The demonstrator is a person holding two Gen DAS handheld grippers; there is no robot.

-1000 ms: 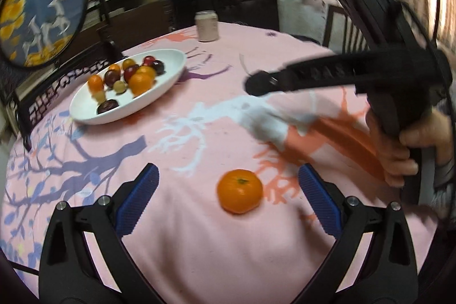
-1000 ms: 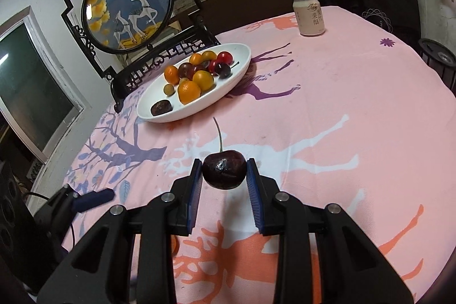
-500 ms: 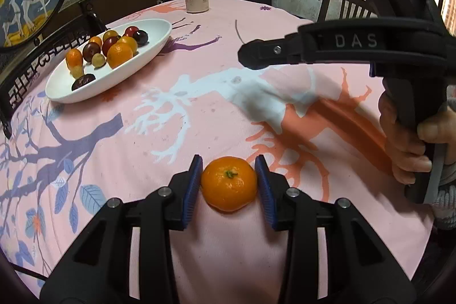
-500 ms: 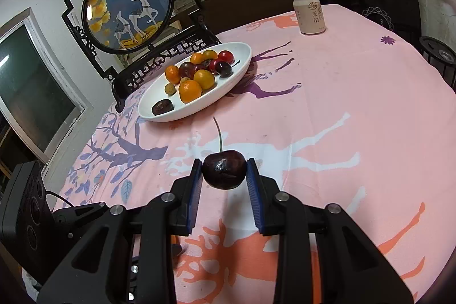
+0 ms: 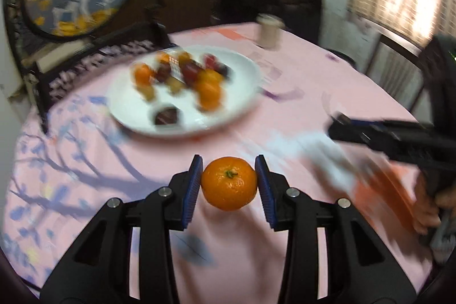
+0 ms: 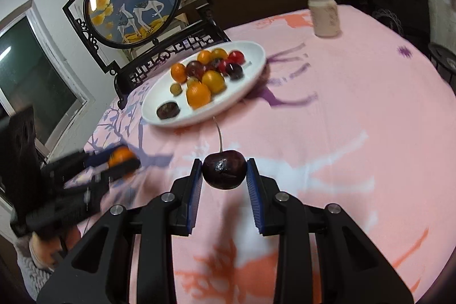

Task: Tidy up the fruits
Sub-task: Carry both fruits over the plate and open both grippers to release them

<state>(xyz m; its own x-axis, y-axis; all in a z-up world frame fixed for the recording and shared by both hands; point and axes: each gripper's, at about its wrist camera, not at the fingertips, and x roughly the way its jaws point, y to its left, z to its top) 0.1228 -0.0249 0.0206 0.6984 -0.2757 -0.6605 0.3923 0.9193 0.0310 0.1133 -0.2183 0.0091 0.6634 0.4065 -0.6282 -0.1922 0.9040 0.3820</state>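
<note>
most of the fruit already sits on the white plate point(image 6: 253, 70), which lies in the upper middle of the right wrist view: several oranges, some red and dark round fruits, a small yellowish one and a dark piece near the lower left of the dish. two pieces are not there yet, and both are in hand. the left gripper point(image 5: 229, 184) is closed on a mandarin point(image 5: 229, 183), blue pads pressed to either side, at the centre of its own view with the plate beyond it in the upper middle of the frame. the right gripper point(image 6: 224, 174) is pinched narrow around a dark cherry point(image 6: 224, 169), stem pointing up toward the plate. both fruits look lifted clear of the pink tablecloth point(image 6: 356, 104), though the left view is blurred. no other loose fruit shows on the cloth, so the job looks nearly finished: what remains, by my reading, is to carry these two over and set them down among the rest.
</note>
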